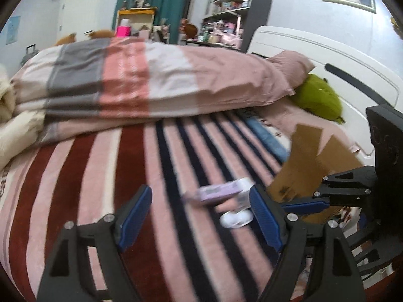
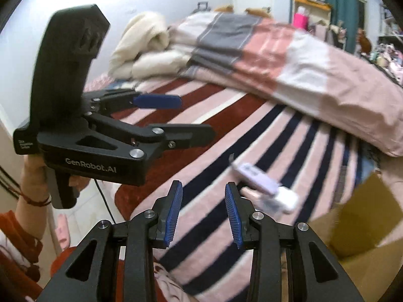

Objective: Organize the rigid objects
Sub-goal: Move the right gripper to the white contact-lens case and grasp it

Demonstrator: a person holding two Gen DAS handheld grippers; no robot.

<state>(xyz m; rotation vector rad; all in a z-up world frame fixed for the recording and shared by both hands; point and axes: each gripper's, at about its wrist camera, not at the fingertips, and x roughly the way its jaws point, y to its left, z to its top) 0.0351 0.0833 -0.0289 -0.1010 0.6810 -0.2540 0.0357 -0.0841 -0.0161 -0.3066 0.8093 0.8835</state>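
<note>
A flat lilac box lies on the striped blanket, with a small white rounded item next to it; both are blurred. My left gripper is open just short of them, and nothing sits between its blue pads. In the right wrist view the lilac box and the white item lie a little right of and beyond my right gripper. That gripper is open and empty too. A hand holds the left gripper at the left, its jaws wide apart.
An open brown cardboard box stands at the right on the bed, also seen in the right wrist view. A folded pink and grey duvet lies across the far side. A green plush rests against the white headboard.
</note>
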